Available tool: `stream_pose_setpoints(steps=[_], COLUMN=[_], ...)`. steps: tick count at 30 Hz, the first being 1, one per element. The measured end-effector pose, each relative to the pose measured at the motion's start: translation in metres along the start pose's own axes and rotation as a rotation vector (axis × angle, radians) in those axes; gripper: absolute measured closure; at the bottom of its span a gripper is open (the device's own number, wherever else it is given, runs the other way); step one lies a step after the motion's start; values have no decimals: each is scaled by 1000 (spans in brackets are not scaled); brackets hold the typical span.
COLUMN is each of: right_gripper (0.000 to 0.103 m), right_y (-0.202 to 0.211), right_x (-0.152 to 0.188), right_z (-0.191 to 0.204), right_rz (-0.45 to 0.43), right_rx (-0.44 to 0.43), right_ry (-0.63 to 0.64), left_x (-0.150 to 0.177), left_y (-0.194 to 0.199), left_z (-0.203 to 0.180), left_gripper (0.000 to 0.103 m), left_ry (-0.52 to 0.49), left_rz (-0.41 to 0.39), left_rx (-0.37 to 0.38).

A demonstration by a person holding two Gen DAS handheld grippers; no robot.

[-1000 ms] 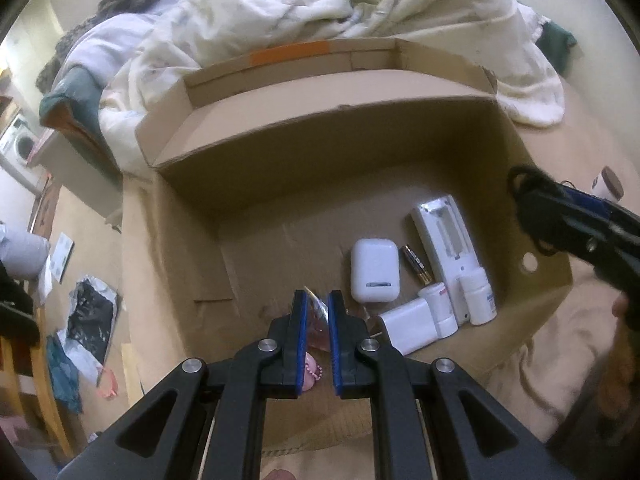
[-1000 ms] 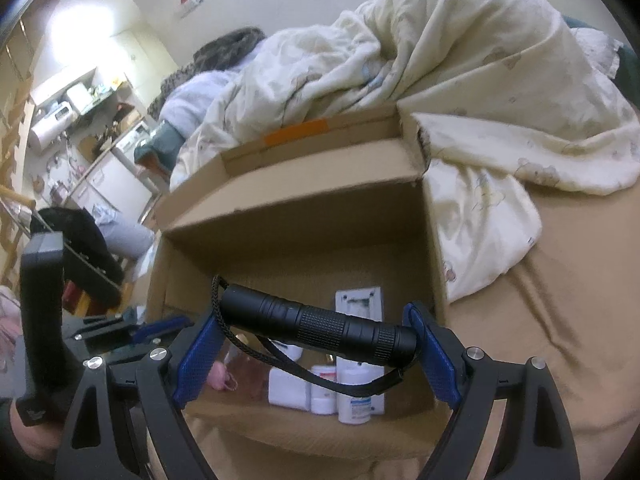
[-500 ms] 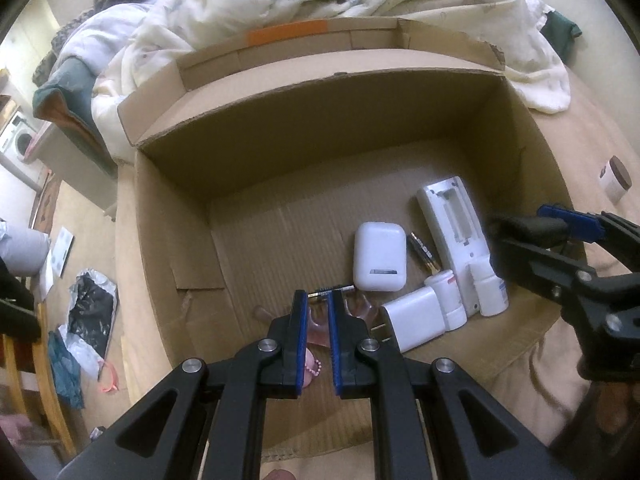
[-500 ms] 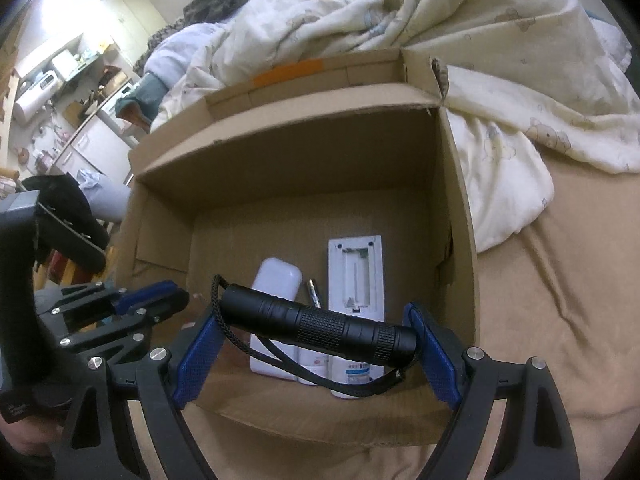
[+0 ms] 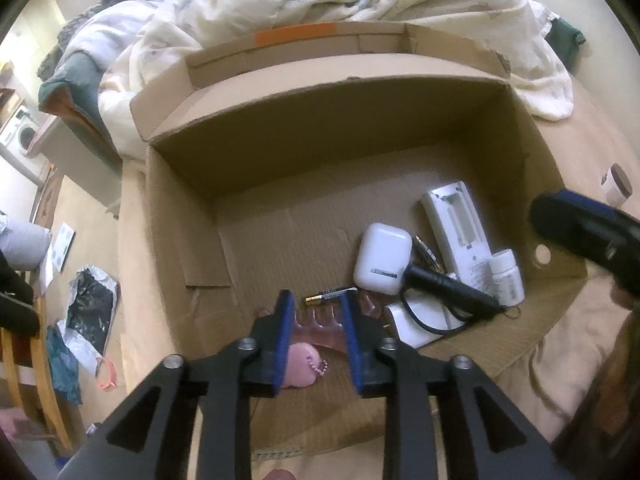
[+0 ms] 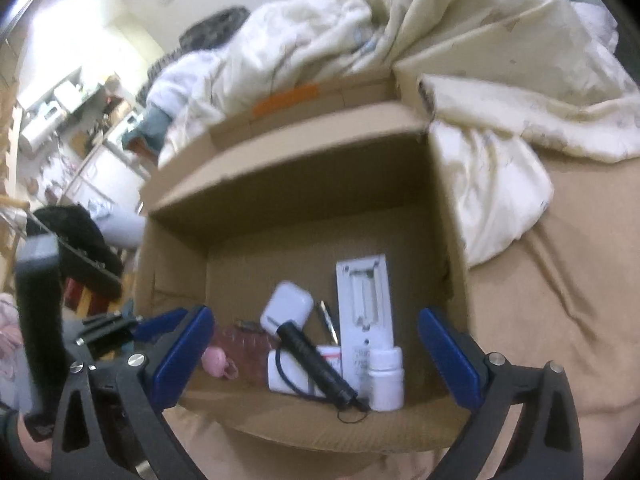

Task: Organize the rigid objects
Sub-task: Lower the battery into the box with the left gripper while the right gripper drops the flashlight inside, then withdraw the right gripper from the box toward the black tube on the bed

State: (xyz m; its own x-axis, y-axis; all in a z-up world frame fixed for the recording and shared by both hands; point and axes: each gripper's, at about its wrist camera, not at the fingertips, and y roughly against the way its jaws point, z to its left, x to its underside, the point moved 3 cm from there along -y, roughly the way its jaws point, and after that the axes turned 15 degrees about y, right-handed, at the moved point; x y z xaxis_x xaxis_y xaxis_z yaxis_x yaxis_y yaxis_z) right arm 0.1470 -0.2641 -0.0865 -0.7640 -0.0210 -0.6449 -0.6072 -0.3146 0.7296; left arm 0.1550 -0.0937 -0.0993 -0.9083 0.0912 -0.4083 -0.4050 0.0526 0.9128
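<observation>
Bedside cardboard box (image 5: 280,168), flashlight (image 6: 316,364) inside between parted right tongs (image 6: 316,356)

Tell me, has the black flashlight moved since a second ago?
Yes. The black flashlight left the right gripper and now lies in the cardboard box, across the white items beside the white bottle.
</observation>
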Motion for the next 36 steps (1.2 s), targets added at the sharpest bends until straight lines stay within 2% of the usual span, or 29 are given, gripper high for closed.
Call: stream_pose_setpoints(steps=[3,5,6,7,11,14,16,19,23,27,30,33,36], right_gripper=[0,0,0,0,0,0,0,0,0,0,0,0,0], right_y=[17,28,34,39,55,54,50,50,55,67,78,83,82], right_x=[-6,-10,-13,-14,-18,-15,-12,-7,1,7,13,26,47], right_z=[-3,-4,-5,-6,-16,-25,-30,-31,-32,-33,-36,-46,-56], right_rz=[-82,-128,-152,-177,-249,-223,-207,-195,-195,-212,-214,-161,-105], right_rx=[79,132,152,165,150,130,104,92,87,98,152,231,236], right_ry=[16,33,36,34,-10,-58,-97,-124,-143,-161,-178,-216,-298], left_x=[-2,-3,-3,-3,-5,-5,-5,-3,0,6,14,25,36], left_y=[4,6,8,9,14,16,18,24,40,57,66,71,71], left_z=[2,2,3,3,4,7,9,9,8,13,20,28,36], left_gripper=[74,65,56,50,38,34,24,19,11,10,9,9,9], left_ry=[10,15,17,20,33,49,62,71,54,76,111,157,197], left_rz=[-13,-21,-26,-31,-47,-46,-46,-54,-103,-119,-118,-104,-84], left_rx=[4,9,11,12,17,27,30,39,19,30,49,59,70])
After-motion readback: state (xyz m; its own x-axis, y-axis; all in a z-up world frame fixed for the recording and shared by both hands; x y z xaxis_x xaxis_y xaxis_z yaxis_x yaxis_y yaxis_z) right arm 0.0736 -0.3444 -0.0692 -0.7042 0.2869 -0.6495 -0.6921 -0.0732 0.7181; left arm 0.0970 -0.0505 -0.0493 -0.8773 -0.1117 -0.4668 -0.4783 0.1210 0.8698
